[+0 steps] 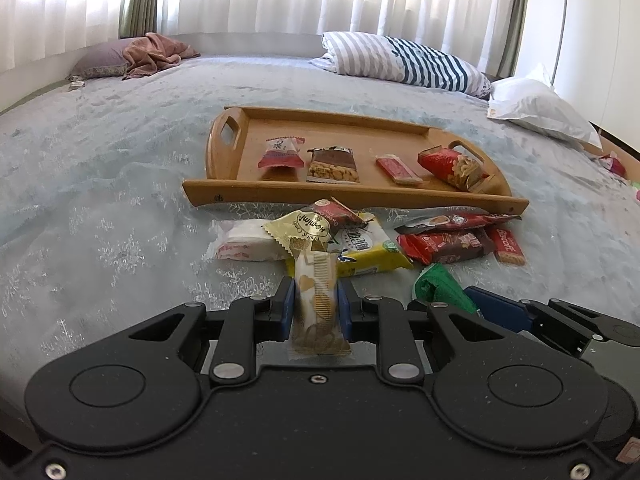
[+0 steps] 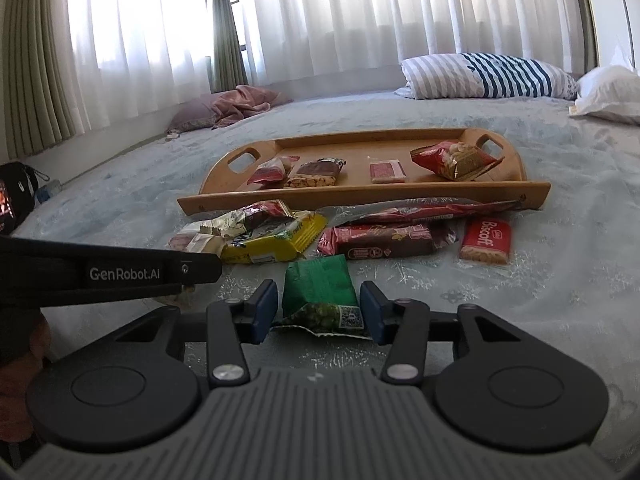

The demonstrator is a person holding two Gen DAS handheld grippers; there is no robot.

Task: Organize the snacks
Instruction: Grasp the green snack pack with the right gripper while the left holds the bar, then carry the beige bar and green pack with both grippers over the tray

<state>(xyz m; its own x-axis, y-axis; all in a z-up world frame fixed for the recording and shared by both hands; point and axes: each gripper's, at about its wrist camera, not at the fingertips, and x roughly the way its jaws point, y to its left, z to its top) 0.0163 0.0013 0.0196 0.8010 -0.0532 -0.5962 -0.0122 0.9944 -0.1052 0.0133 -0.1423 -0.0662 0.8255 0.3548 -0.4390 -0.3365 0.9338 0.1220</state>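
Observation:
My left gripper (image 1: 316,292) is shut on a cream and gold snack bar (image 1: 316,280), held upright just in front of the loose pile. My right gripper (image 2: 318,300) has its blue pads closed against the crumpled sides of a green snack packet (image 2: 318,284) that rests on the bedspread. The wooden tray (image 1: 352,200) lies beyond the pile with several snacks in a row: a red-and-white packet (image 1: 280,154), a nut bar (image 1: 332,164), a flat pink bar (image 1: 398,168) and a red peanut bag (image 1: 452,166). The left gripper's side (image 2: 120,272) shows at the left of the right wrist view.
Loose snacks lie between grippers and tray: a white packet (image 1: 244,242), a yellow packet (image 2: 276,238), a long red packet (image 2: 420,208), a brown-red bar (image 2: 384,240), a Biscoff pack (image 2: 486,240). Striped pillow (image 1: 404,60) and white pillow (image 1: 536,106) at the back right.

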